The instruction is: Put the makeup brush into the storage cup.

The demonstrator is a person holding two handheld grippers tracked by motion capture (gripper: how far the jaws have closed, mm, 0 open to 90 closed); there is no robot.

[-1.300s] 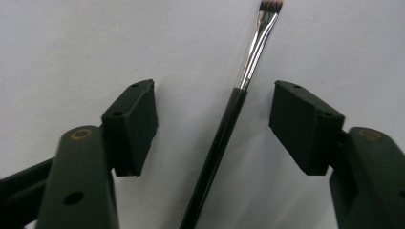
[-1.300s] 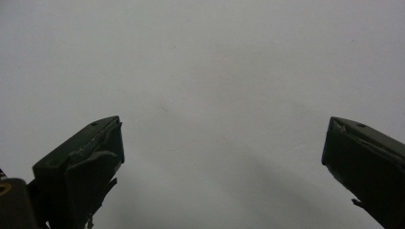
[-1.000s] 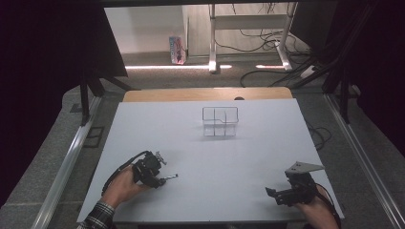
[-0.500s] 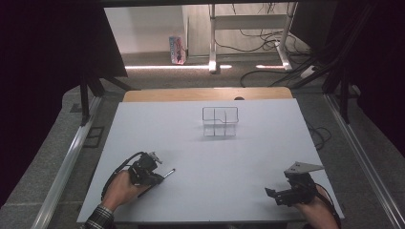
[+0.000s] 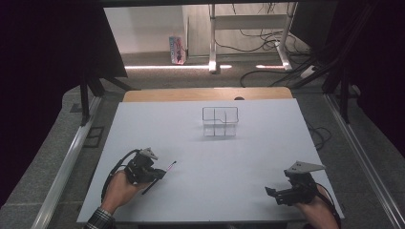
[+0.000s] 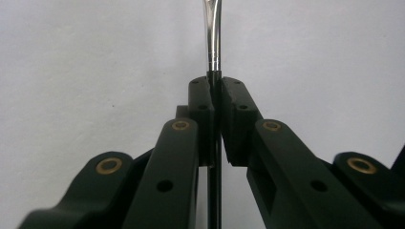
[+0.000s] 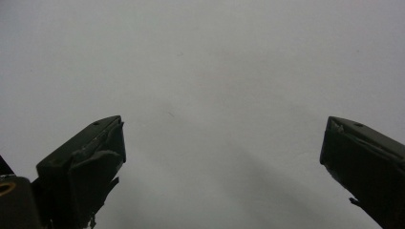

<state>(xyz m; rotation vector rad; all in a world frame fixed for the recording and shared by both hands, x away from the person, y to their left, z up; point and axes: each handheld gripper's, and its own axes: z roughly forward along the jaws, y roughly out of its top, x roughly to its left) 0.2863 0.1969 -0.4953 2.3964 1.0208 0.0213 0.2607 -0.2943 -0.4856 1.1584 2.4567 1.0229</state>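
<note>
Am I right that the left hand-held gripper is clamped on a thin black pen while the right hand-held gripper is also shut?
Not quite: the right hand-held gripper is open, as the right gripper view shows. The left hand-held gripper is indeed clamped on the thin black pen.

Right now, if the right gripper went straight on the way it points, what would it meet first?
Probably nothing but the bare white tabletop: the right gripper stands open and its path looks free, though depth is unclear.

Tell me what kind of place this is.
Probably a lab recording bench: a bare white table flanked by black curtains, loose cables on the floor behind, and hand-held tongs with cameras.
</note>
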